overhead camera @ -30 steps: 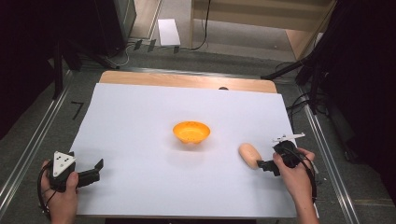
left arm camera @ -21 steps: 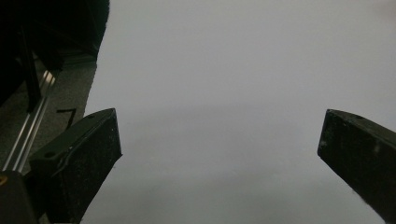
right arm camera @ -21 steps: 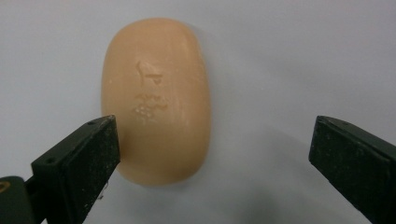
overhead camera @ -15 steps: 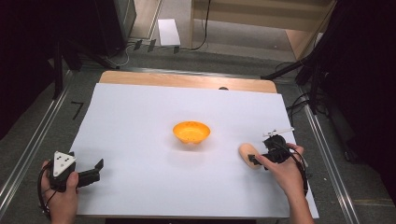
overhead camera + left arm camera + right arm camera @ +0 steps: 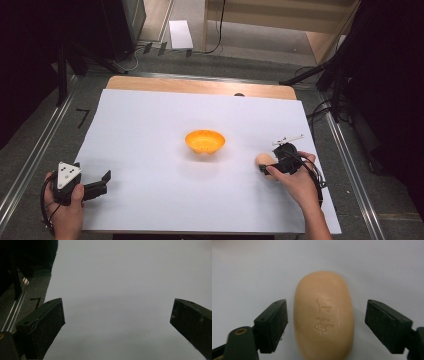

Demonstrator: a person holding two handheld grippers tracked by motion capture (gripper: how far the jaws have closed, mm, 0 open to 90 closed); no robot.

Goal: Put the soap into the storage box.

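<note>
Right gripper (image 5: 324,325): jaws have just been closing around the oval peach-coloured soap bar (image 5: 323,315) – not pinching yet, gaps both sides.
Left gripper (image 5: 95,186): wide open, nothing in it.
Soap: flat on the white table sheet (image 5: 150,150).
Orange plastic bowl (image 5: 204,141): farther back, centre.
Next: finish the squeeze, then lift – probably slippery.

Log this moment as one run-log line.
right claw: closing around soap, not yet gripping | left claw: open, idle | bowl: mid-table
</note>
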